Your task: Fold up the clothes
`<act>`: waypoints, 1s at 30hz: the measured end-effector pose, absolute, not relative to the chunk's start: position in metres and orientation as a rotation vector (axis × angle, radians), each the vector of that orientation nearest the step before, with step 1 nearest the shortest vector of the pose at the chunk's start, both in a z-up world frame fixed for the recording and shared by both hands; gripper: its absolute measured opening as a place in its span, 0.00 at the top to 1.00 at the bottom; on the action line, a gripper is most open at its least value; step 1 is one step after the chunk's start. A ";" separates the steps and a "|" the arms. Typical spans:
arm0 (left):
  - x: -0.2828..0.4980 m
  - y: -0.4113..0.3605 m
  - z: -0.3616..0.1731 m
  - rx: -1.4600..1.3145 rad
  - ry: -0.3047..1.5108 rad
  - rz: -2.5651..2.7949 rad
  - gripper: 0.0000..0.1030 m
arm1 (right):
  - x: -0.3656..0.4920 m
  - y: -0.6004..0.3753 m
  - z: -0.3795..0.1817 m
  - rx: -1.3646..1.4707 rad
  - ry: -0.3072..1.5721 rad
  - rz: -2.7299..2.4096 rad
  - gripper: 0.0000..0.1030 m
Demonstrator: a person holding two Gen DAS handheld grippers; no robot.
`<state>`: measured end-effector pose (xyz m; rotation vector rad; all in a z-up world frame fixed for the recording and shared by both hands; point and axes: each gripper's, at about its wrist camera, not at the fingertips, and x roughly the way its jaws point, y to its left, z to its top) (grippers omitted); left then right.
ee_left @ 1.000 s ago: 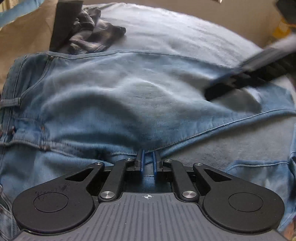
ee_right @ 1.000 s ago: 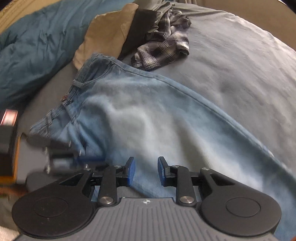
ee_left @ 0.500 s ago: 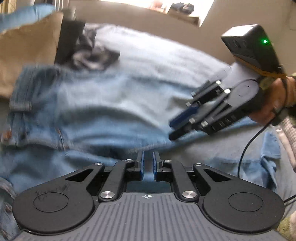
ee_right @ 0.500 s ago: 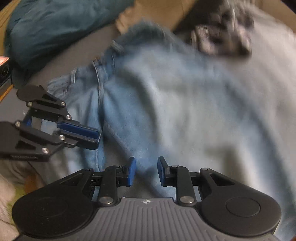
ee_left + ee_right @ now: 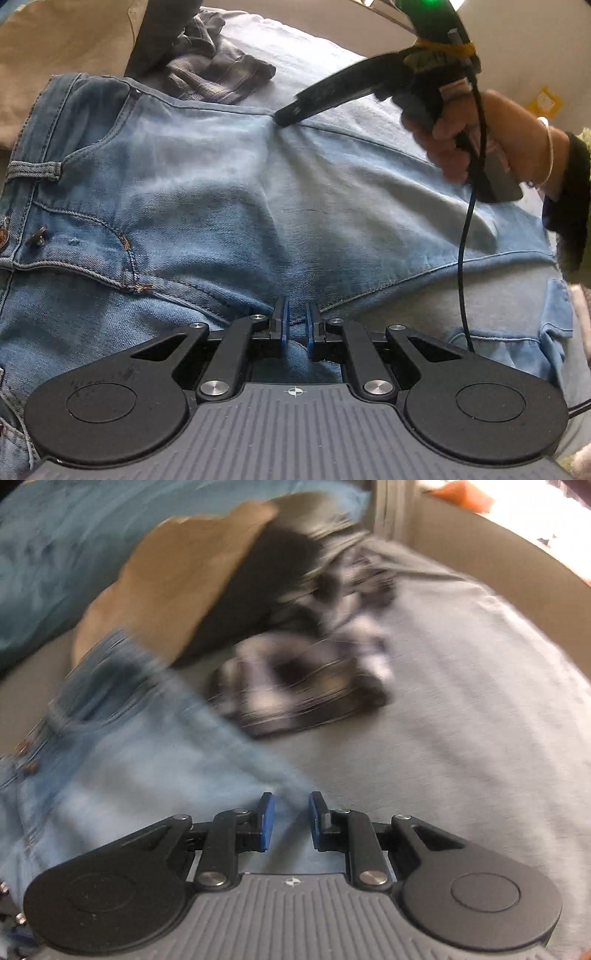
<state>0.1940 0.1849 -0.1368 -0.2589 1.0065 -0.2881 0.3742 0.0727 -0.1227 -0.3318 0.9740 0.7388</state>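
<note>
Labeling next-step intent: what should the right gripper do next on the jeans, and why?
Probably close the right gripper. Its jaws stand apart over the far seam edge of the jeans, while the left gripper looks pinched on the near edge.

Right gripper crosses to the far seam

A second ago the right gripper (image 5: 284, 118) hovered over the leg of the jeans (image 5: 229, 206) — now its tips touch the outer seam toward the bed's far edge, near the plaid garment (image 5: 218, 79); its own view is blurred.
</note>
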 end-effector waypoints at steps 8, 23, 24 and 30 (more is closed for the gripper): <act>0.190 0.175 -0.135 -0.185 0.988 -0.292 0.92 | 0.383 0.080 -0.138 -0.286 1.057 0.761 0.85; 0.188 0.168 -0.133 -0.134 0.972 -0.281 0.91 | 0.390 -0.108 -0.120 -0.138 1.327 0.442 0.92; 0.187 0.166 -0.133 -0.117 0.969 -0.278 0.91 | 0.391 -0.115 -0.134 -0.151 1.314 0.400 0.97; 0.184 0.161 -0.132 -0.082 0.961 -0.256 0.91 | 0.395 -0.137 -0.110 -0.082 1.144 0.307 0.98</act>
